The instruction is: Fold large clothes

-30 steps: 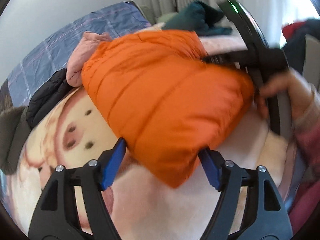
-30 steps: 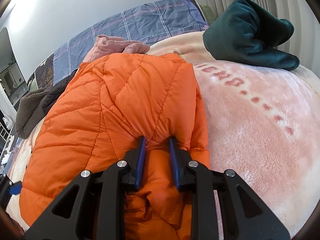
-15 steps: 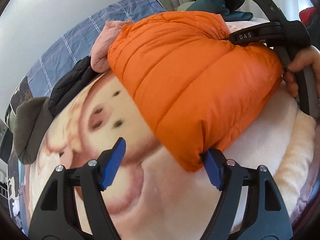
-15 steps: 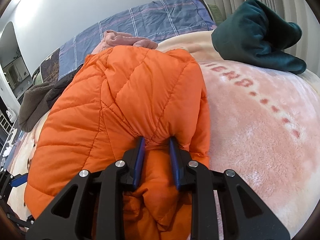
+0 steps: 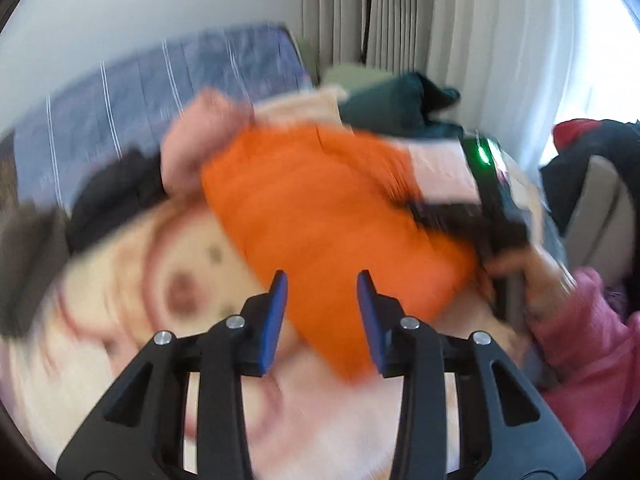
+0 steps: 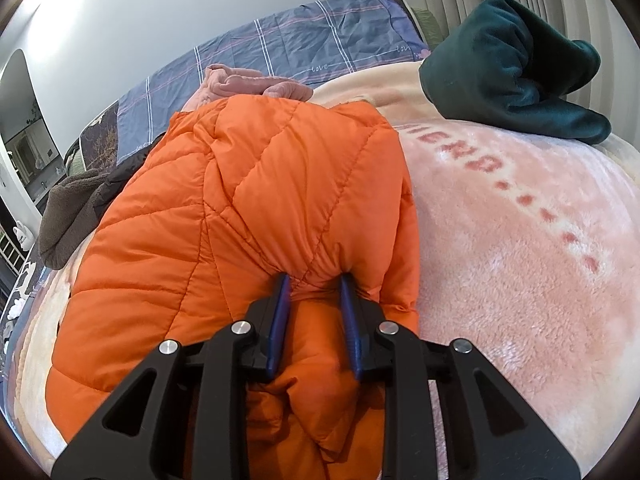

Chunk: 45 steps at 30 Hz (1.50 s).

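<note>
A puffy orange quilted jacket (image 6: 248, 184) lies bunched on a pink plush blanket (image 6: 520, 260) on the bed. My right gripper (image 6: 314, 280) is shut on a pinched fold at its near edge. The left wrist view is blurred by motion. There my left gripper (image 5: 322, 280) hovers above the jacket's (image 5: 320, 208) lower corner with its jaws closing. The corner shows through the gap, but the pads do not press on it. In that view a hand (image 5: 532, 276) holds the right gripper's black body (image 5: 492, 208) at the jacket's far side.
A dark green garment (image 6: 508, 68) lies at the far right of the bed. A pink garment (image 6: 248, 84) and brown and black clothes (image 6: 72, 208) lie along the far left, on a blue plaid sheet (image 6: 304, 40). Curtains hang behind. More clothes (image 5: 592, 144) are heaped at the right.
My left gripper has risen away from the jacket's corner and its jaws have narrowed; its view is now blurred. The right gripper keeps its grip and has not moved.
</note>
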Available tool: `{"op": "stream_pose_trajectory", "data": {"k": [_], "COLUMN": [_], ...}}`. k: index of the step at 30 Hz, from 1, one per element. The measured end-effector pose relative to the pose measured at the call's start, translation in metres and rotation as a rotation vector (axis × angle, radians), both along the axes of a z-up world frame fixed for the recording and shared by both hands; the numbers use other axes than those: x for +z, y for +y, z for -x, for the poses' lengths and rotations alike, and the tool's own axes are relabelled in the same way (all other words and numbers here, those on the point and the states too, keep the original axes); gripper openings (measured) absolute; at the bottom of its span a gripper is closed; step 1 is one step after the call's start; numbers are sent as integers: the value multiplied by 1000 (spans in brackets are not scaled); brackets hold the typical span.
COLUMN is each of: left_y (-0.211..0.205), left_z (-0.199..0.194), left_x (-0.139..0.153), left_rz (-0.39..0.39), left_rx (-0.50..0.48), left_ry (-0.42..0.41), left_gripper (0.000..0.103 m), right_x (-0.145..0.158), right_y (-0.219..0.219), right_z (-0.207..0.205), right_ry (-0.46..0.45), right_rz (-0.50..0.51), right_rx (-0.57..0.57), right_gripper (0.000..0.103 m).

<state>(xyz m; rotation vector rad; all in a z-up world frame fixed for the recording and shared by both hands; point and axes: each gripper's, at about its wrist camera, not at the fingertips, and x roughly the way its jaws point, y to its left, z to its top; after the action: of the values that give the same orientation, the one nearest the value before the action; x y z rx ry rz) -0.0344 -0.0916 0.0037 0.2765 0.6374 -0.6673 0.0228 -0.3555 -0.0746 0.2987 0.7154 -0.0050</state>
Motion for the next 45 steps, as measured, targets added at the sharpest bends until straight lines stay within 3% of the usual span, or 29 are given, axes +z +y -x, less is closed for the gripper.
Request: {"op": "stream_pose_trajectory", "data": {"k": [2, 6, 10, 11, 12, 14, 15, 21, 24, 25, 27, 28, 29, 33, 45], "left_y": [-22, -61, -97, -107, -120, -147, -155, -152, -149, -148, -148, -147, -147, -144, -140], "left_z": [-30, -88, -145, -158, -171, -186, -189, -194, -193, -192, -192, -192, -193, -193, -193], "left_x": [0, -4, -11, -16, -27, -66, -84, -95, -96, -96, -95, -95, -95, -95, -94], "left_rz": [7, 51, 44, 36, 12, -113, -166, -127, -116, -117, -117, -114, -110, -99, -92], "left_rx": [4, -8, 14, 14, -14, -66, -70, -62, -66, -67, -68, -67, -68, -69, -67], "left_ry": [-27, 8, 31, 46, 89, 150, 111, 148, 153, 152, 148, 146, 146, 149, 151], "left_gripper": [37, 37, 37, 39, 50, 63, 64, 64, 64, 64, 64, 64, 64, 64, 64], "right_x": [0, 0, 0, 0, 0, -1, 0, -4, 0, 3, 7, 9, 12, 11, -15], "right_y": [0, -1, -1, -2, -2, -3, -5, -13, -15, -22, -35, -44, -49, -63, -63], "right_z": [0, 0, 0, 0, 0, 1, 1, 0, 7, 13, 26, 36, 44, 60, 12], "right_ry": [-1, -1, -1, -1, -1, -2, -5, -2, -28, -45, -71, -80, -80, -62, 100], "right_rz": [-2, -4, -8, -11, -14, -20, -28, -101, -137, -196, -316, -369, -381, -376, -643], "right_rx": [-1, -1, 0, 0, 1, -5, -10, 4, 18, 26, 50, 44, 23, -25, 51], "right_gripper": [26, 27, 27, 27, 27, 27, 27, 28, 33, 38, 62, 79, 84, 84, 87]}}
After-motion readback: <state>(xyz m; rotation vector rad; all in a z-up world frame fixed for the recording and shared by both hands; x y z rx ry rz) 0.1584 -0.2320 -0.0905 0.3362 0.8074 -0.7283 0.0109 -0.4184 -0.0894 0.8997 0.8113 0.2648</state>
